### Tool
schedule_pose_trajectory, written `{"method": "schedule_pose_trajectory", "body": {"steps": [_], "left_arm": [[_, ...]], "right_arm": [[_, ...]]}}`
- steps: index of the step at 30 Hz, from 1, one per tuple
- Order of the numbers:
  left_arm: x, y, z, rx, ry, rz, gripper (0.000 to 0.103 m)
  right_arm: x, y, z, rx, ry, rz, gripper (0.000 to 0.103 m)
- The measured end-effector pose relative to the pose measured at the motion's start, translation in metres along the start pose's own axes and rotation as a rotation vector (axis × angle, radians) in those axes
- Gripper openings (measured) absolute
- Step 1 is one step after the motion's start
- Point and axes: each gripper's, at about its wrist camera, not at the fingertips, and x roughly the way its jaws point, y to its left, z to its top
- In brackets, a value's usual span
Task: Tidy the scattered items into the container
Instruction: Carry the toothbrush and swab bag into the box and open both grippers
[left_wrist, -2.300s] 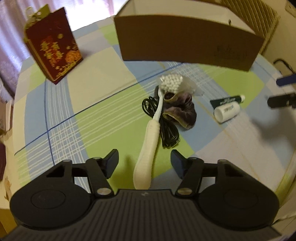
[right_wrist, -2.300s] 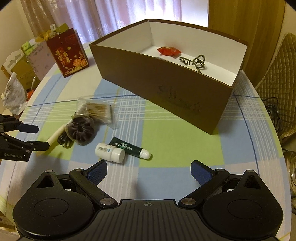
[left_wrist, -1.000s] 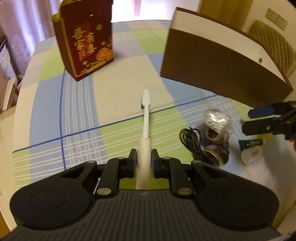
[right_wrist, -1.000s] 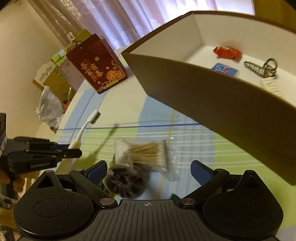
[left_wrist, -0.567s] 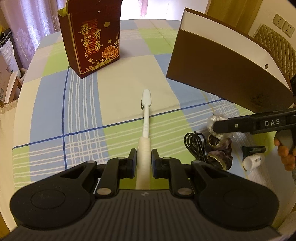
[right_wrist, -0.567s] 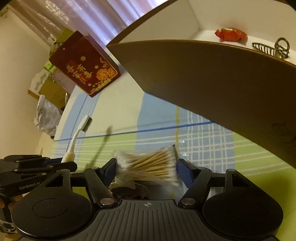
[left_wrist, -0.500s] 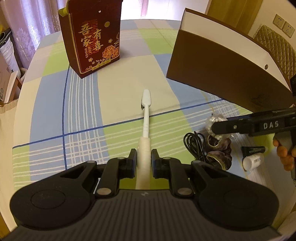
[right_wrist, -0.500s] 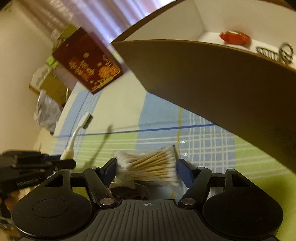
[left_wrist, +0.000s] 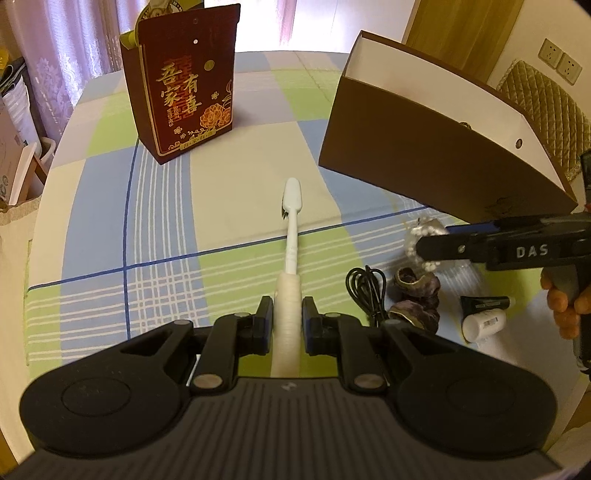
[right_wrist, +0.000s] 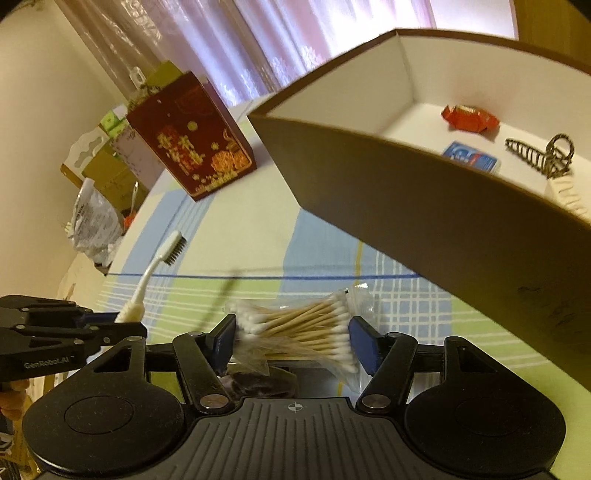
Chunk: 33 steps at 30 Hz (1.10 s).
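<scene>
My left gripper (left_wrist: 287, 321) is shut on the handle of a white toothbrush (left_wrist: 290, 236), which sticks out forward above the checked tablecloth. My right gripper (right_wrist: 293, 341) is shut on a clear bag of cotton swabs (right_wrist: 295, 328), held off the table close to the brown box (right_wrist: 424, 206). The box (left_wrist: 436, 147) is open at the top, with a red wrapper (right_wrist: 469, 118), a blue packet (right_wrist: 471, 158) and a hair claw (right_wrist: 543, 155) inside. On the cloth lie a black cable (left_wrist: 365, 288), a dark purple scrunchie (left_wrist: 417, 295), a green tube (left_wrist: 485, 302) and a white bottle (left_wrist: 482, 323).
A dark red gift bag (left_wrist: 181, 81) stands upright at the back left of the table. A person's hand (left_wrist: 565, 302) holds the right gripper's handle at the right edge. Bags and boxes crowd the room beyond the table's left side (right_wrist: 96, 218).
My right gripper has lifted the cotton swab bag off the table and tilted up so the box's inside shows. The left gripper holds the toothbrush as before.
</scene>
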Motion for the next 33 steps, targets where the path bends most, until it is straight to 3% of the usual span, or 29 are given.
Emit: {"method": "schedule_pose_trajectory", "body": {"steps": [18, 33], "left_arm": [[-0.037, -0.032, -0.006, 0.063, -0.081, -0.028, 0.012], [-0.050, -0.081, 0.014, 0.168, -0.143, -0.074, 0.012]], "right_arm": [[-0.053, 0.011, -0.014, 0.000, -0.074, 0.006, 0.067], [-0.107, -0.001, -0.023, 0.022, -0.160, 0.006, 0.067]]}}
